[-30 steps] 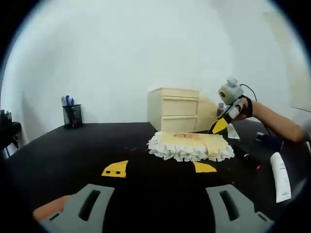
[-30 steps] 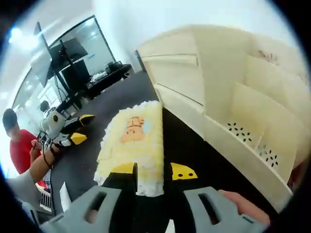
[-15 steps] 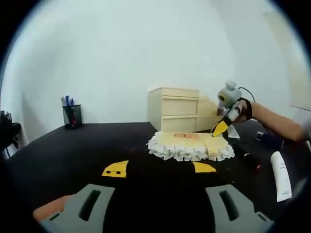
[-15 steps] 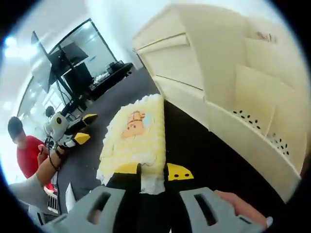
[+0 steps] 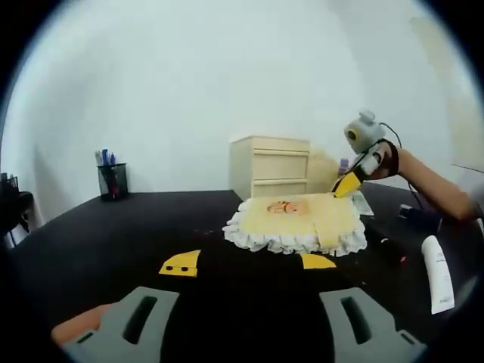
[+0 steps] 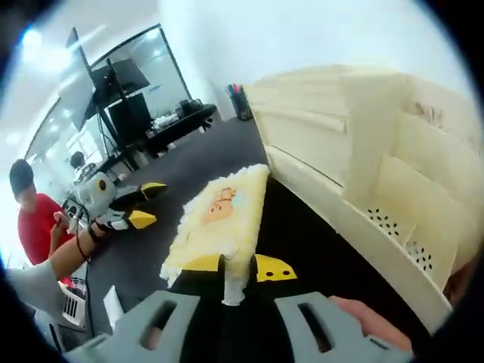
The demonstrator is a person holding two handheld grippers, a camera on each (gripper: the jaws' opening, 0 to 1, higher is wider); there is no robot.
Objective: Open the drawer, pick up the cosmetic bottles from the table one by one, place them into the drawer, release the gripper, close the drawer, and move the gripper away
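Right gripper view: my right gripper [image 6: 229, 266] has its two yellow-tipped jaws pinched on the ruffled edge of a pale yellow frilled cushion [image 6: 219, 223], with the white frill squeezed between them. The cushion stretches away from the jaws over the black table [image 6: 166, 178]. Just beside it, toward the right of this view, stands the cream drawer unit [image 6: 333, 144], its drawers all closed, with a cream perforated organiser [image 6: 408, 219] next to it. Far off on the left of this view my left gripper [image 6: 125, 208] floats over the table, held by my hand [image 6: 64, 223]. In the left gripper view, my left gripper [image 5: 248, 262] has its jaws spread wide apart with nothing between them, low over the bare black table. Beyond them lies the cushion, one corner lifted by my right gripper [image 5: 349, 181]. Behind the cushion sits the drawer unit [image 5: 272, 170] against the white wall. A white cosmetic tube [image 5: 436, 274] lies on the table at the right edge, well apart from the drawers. A black mesh pen cup [image 5: 112, 180] stands far left.
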